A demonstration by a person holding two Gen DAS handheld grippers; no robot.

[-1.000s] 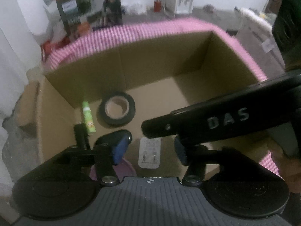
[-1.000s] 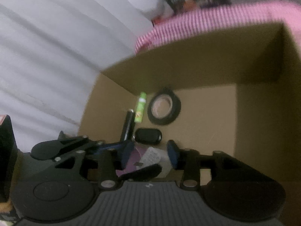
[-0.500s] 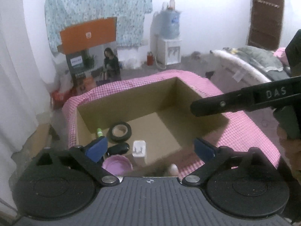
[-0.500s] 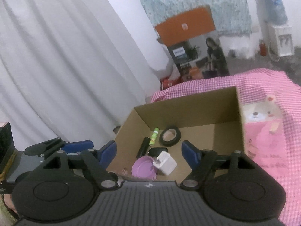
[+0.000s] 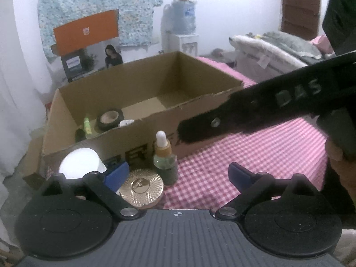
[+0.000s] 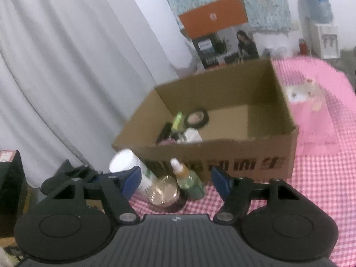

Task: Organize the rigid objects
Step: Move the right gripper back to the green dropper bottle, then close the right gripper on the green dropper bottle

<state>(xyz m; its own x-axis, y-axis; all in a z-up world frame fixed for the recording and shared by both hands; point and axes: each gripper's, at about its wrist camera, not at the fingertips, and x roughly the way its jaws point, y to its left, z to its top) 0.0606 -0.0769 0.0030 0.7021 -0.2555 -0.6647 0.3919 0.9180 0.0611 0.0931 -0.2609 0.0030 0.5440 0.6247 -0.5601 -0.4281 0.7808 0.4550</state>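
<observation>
Between picks right now: white tube [image 5: 80,162], gold-lidded jar [image 5: 141,188] and dropper bottle [image 5: 165,158] waiting on the checked cloth just in front of the cardboard box [image 5: 200,111]. Left gripper [image 5: 179,174] and right gripper [image 6: 174,181] both spread wide, holding nothing. Probably next: closing on the bottle, then lifting it over the near wall.

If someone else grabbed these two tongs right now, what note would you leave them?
Left gripper: open, holding nothing. Right gripper: open, holding nothing; both hang in front of the cardboard box.
In the box already: black tape roll, green tube, white charger, a black item and something purple.
Left on the checkered cloth, by the box's front wall: dropper bottle, gold-lidded jar, white tube.
Next, probably: grab the dropper bottle.
</observation>
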